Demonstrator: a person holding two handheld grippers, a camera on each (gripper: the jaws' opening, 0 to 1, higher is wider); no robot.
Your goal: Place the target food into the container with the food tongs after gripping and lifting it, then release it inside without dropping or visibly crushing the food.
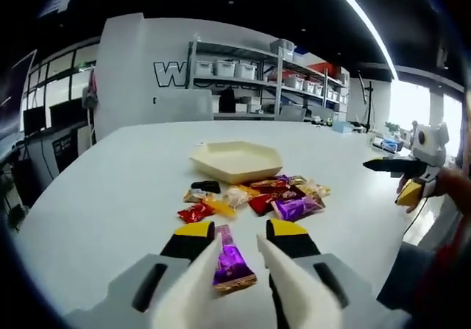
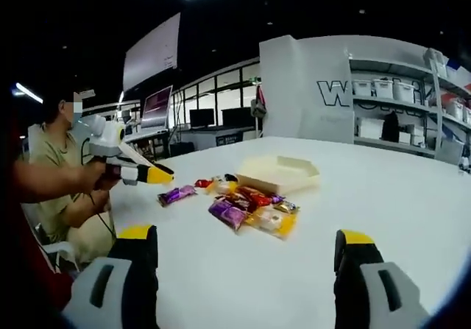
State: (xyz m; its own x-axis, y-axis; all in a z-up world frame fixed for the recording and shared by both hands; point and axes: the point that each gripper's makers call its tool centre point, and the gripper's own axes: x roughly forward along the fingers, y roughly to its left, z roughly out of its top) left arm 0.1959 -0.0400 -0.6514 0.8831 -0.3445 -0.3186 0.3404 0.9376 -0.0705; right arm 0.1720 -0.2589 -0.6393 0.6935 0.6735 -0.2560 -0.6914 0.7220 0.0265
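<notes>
Left gripper [image 1: 237, 259] carrying white tong blades, spread apart, straddling a purple-wrapped candy [image 1: 232, 264] flat on the white table [image 1: 110, 196]; wrapper's long axis running along the blades toward 12 o'clock. Hexagonal cream tray [image 1: 237, 160] further on at 12, past the candy pile [image 1: 257, 196]. Right gripper [image 2: 246, 259] wide open, holding nothing, farther off.

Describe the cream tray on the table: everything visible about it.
The cream tray is a shallow, six-sided dish with sloping walls and a flat floor, matte and plastic-looking. It sits level on the white table, and what shows of its inside looks empty. The pile of wrapped candies lies just in front of it on the near side, with a small dark item at its near-left corner; contact is unclear. In the right gripper view it appears beyond the pile. Neither gripper touches it.
</notes>
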